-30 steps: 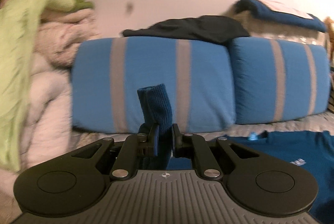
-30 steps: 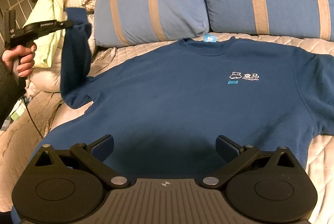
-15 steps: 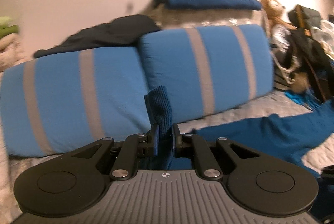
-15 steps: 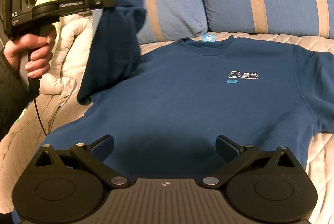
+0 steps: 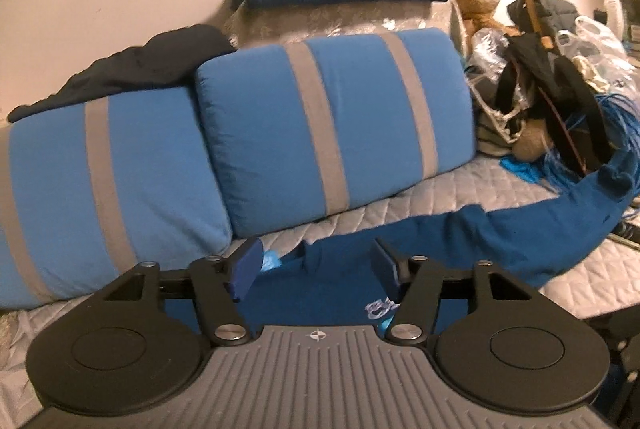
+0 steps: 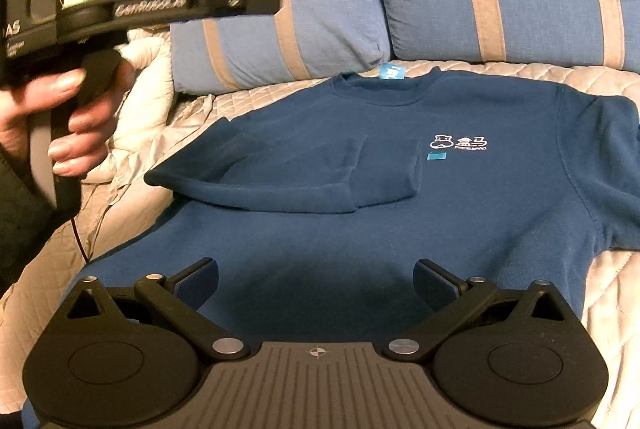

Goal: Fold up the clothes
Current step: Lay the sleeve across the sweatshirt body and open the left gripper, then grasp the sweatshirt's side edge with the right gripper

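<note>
Quilted grey bed cover (image 6: 520, 77) carries a blue sweatshirt (image 6: 440, 197) spread flat, chest side up, collar toward two blue striped pillows (image 5: 328, 117) against the wall. Its sleeve (image 6: 288, 185) lies folded across the chest. Above it hangs the left tool (image 5: 316, 265), held in a hand (image 6: 68, 117), its jaws opening with nothing between them. At the hem, the right tool (image 6: 316, 283) stands wide and empty over the cloth.
</note>
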Motion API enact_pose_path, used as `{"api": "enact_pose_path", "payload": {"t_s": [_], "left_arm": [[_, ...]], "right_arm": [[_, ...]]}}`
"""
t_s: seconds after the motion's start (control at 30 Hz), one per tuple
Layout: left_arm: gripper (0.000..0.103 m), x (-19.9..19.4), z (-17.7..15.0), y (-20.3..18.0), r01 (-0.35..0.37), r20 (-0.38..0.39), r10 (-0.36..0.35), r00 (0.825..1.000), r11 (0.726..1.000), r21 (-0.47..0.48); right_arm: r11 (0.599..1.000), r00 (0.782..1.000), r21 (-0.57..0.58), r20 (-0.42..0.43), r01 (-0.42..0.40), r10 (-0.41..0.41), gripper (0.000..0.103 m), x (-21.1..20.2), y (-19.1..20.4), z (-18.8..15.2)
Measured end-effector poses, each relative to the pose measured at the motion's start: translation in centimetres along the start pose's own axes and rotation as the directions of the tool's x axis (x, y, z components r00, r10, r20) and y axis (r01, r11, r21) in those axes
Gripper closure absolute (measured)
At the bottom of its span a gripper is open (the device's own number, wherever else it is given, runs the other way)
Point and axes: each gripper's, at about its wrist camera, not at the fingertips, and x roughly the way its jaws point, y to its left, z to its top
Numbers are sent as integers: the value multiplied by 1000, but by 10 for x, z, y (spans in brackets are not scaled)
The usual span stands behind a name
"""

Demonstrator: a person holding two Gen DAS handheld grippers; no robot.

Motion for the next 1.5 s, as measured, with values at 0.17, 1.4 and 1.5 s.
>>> {"api": "enact_pose_path", "payload": {"t_s": [0.17,1.4,1.5], "left_arm": [[42,-17,-17,35,-51,-43,48,998,996,-75],[21,-103,-155,69,-224,-103,201,974,924,-309],[21,-104,-155,68,-238,-105,216,971,922,-304]], "right_arm": [[1000,1000,1,-4,-2,2,0,1,-1,1],[978,989,-175,-67,117,-131,0,12,21,16],[942,984,-301,-52,149,-173,0,21,26,28]]}}
